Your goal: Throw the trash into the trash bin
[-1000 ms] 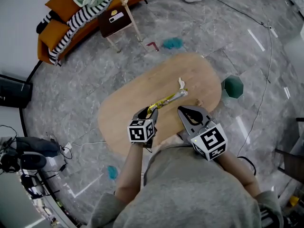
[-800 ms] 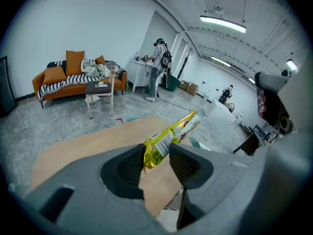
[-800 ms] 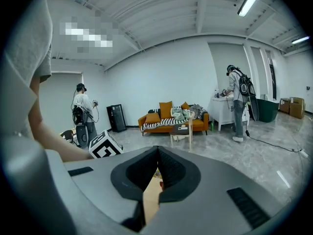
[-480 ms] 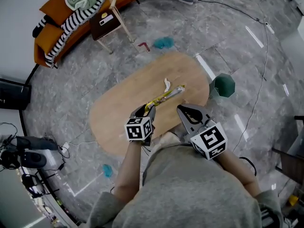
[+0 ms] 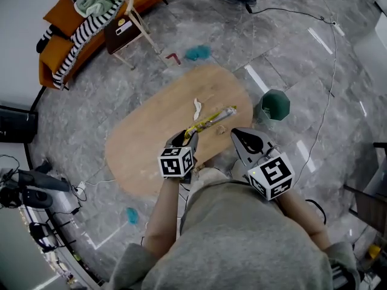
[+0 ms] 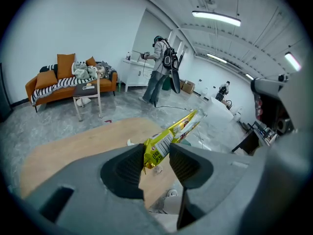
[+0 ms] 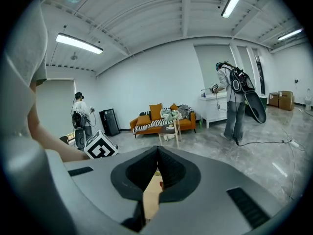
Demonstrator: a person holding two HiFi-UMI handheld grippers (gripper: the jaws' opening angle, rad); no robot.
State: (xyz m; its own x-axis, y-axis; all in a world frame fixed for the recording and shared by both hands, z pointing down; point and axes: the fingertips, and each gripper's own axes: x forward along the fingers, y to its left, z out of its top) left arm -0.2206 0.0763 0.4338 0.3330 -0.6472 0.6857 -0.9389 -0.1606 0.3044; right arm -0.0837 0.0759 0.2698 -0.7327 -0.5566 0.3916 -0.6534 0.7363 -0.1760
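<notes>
Trash bin (image 5: 275,106) beside table (image 5: 148,135); wrapper (image 5: 211,121) in left gripper (image 5: 184,139).

Head view steeply down over the table (image 5: 151,141) — both gripper views low, close, toward the same sofa (image 6: 54,84).

The wrapper (image 5: 211,119) sticks out over the near part of the table (image 5: 139,144) from the left hand-held gripper (image 5: 184,140). A paper scrap (image 5: 197,107) lies on the table just behind it. The trash bin (image 5: 273,106) stands on the floor (image 5: 290,53) off the table's right end — the sofa (image 5: 60,41) sits far back left.
</notes>
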